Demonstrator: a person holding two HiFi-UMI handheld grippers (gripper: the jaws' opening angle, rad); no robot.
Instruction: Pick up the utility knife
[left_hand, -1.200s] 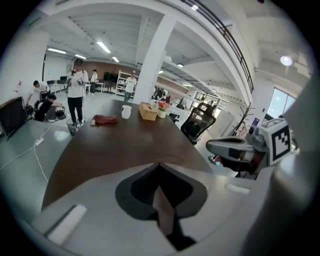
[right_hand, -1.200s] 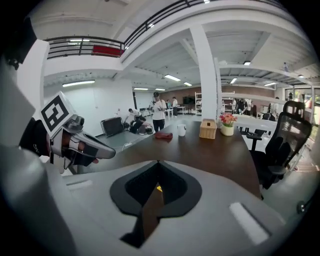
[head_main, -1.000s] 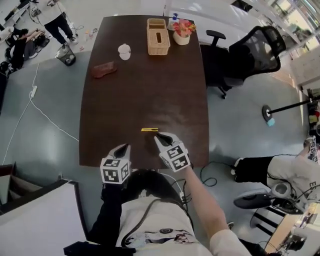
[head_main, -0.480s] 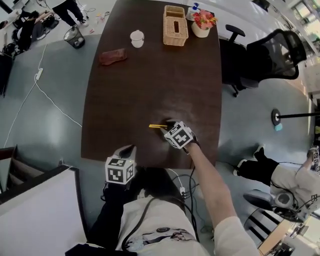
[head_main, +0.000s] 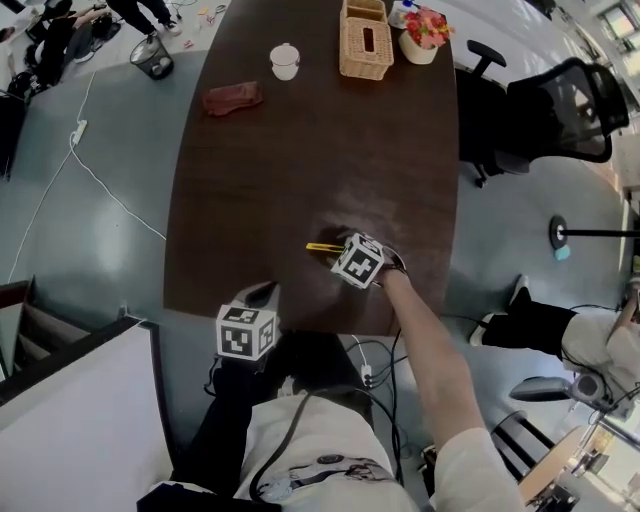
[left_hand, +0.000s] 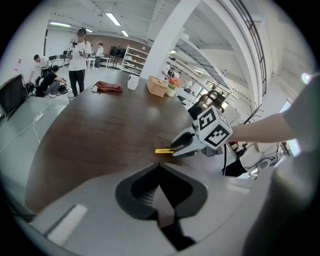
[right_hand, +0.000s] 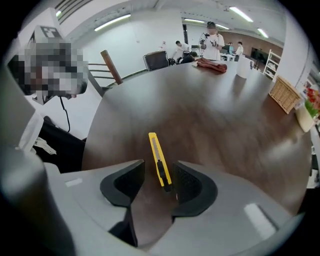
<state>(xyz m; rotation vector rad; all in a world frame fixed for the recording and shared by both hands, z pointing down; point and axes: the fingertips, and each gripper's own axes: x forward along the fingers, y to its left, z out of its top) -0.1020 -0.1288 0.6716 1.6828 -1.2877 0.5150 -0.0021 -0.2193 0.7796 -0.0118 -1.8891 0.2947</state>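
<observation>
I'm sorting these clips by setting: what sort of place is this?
Probably an open-plan office or lab workspace. A long dark table has a black swivel chair beside it, strip lights run along the ceiling, and other people stand on the open floor beyond.

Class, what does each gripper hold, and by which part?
Nothing. The right gripper has just been opening its jaws, which straddle the knife without pressing; the left gripper is shut, empty.
</observation>
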